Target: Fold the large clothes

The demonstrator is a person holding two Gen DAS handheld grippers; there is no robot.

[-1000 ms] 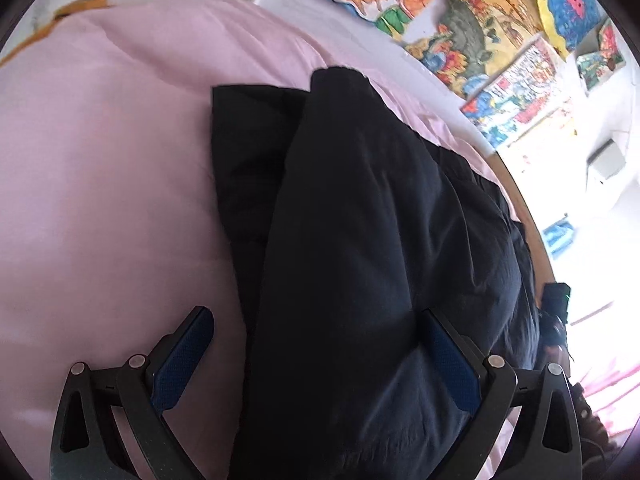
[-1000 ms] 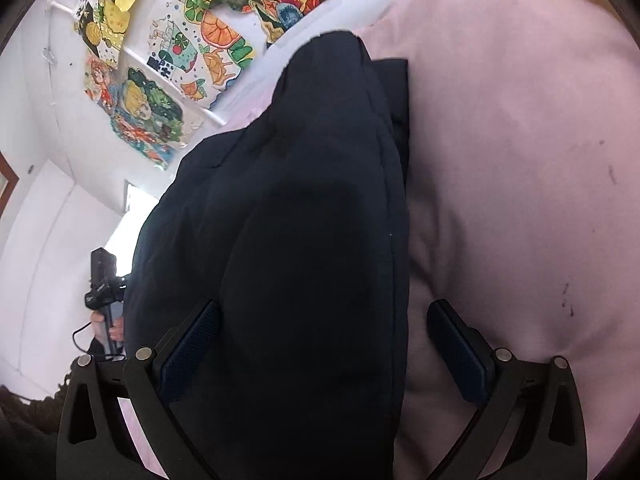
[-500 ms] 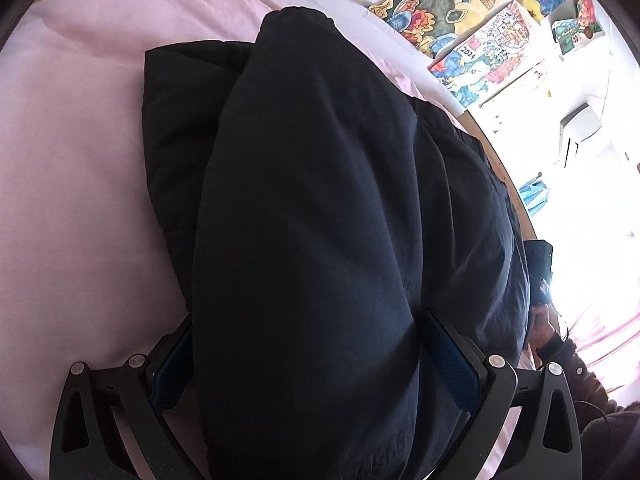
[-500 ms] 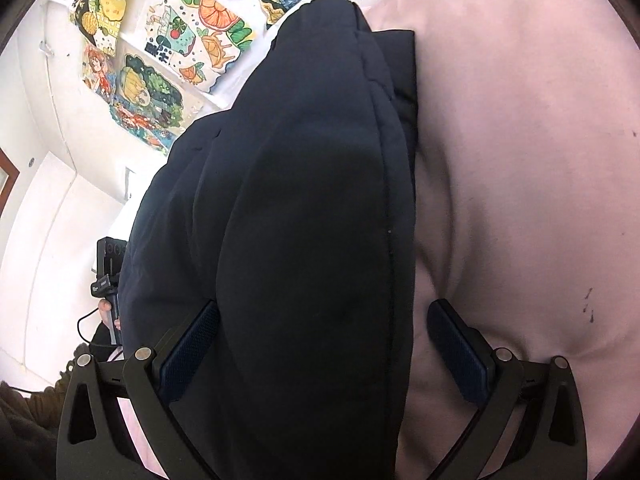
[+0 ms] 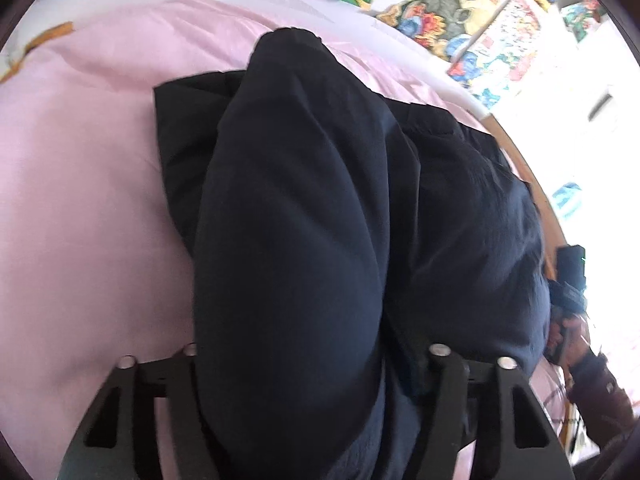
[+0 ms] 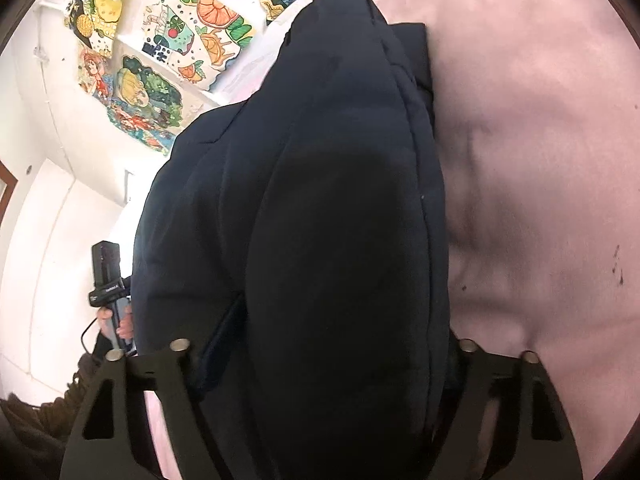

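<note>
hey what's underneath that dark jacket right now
A pink bedsheet shows around the dark puffy jacket and runs beneath its edges. Whatever lies under the jacket's middle is covered. Its bulk also hides the fingers of both grippers.

The dark padded garment (image 5: 320,240) covered the finger pads of the left hand-held gripper (image 5: 312,364); only the black linkages showed at either side, so contact with the cloth could not be made out. The right hand-held gripper (image 6: 324,356) was masked the same way, with just a sliver of one blue pad showing at the left of the bulging fold. The garment's near end ran off the bottom edge in both views, and its full shape could not be told. The pink bedsheet (image 5: 80,200) beneath it was hidden. The colourful wall pictures (image 6: 132,92) were cut by the lens rim. The left view was slightly motion-blurred.
</note>
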